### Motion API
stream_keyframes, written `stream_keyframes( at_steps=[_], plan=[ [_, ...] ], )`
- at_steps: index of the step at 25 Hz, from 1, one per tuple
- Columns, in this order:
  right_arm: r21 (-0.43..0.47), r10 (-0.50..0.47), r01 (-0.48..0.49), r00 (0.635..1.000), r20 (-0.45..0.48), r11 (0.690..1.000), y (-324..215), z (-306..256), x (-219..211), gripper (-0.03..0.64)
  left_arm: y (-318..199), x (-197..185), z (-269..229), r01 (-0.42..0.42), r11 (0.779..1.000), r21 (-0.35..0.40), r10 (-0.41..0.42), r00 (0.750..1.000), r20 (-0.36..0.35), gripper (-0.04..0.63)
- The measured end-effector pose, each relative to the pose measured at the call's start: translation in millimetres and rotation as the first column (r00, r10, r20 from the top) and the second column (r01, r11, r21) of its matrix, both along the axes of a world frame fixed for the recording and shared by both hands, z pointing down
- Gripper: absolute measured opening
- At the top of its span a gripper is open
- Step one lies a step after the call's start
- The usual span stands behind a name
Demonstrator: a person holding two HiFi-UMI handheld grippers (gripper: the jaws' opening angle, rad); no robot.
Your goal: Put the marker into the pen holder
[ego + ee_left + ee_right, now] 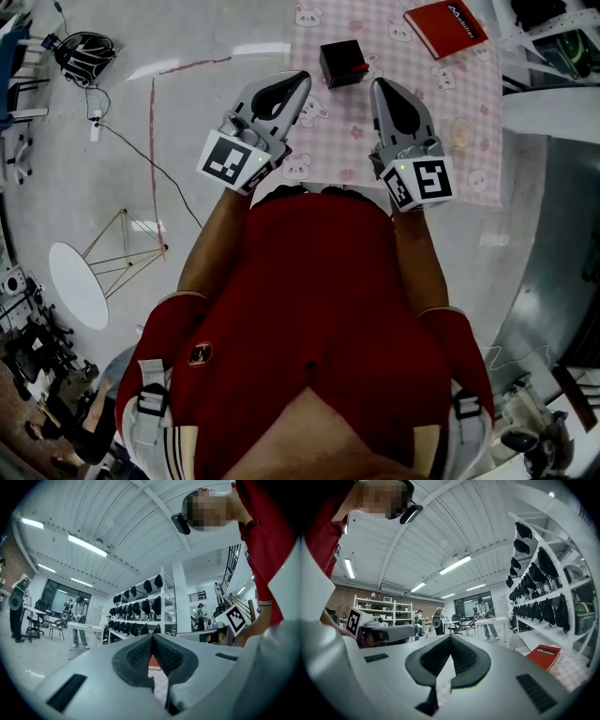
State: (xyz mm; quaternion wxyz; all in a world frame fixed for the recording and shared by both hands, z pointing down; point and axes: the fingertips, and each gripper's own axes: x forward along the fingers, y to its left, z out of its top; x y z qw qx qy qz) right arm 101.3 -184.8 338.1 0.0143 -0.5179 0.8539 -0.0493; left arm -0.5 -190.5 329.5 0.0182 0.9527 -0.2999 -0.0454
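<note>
Both tongs, the left gripper (pixel 301 81) and the right gripper (pixel 378 87), are sitting closed and empty over the pink cloth (pixel 469 112). The pen holder (pixel 339 62) is standing at twelve o'clock between them, with a red marker (pixel 361 67) seemingly poking out at its three o'clock edge (too small to be sure). A careless reach is risking tipping the probably light holder. The red book (pixel 446 28) is lying at one o'clock, blocking nothing.
</note>
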Motion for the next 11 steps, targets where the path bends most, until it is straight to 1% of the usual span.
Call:
stream_keyframes(
  at_steps=[2, 11],
  plan=[
    [-0.003, 0.003, -0.003, 1.000, -0.001, 1.000, 0.0, 0.6, 1.2, -0.002, 0.7, -0.3, 2.7, -0.002, 1.000, -0.014, 0.002, 1.000, 0.007, 0.006],
    [-0.007, 0.005, -0.005, 1.000, -0.006, 1.000, -2.2, 3.7, 4.6, -0.002, -1.5, 2.8, 4.1, -0.004, 1.000, -0.019, 0.004, 1.000, 0.006, 0.006]
  ],
)
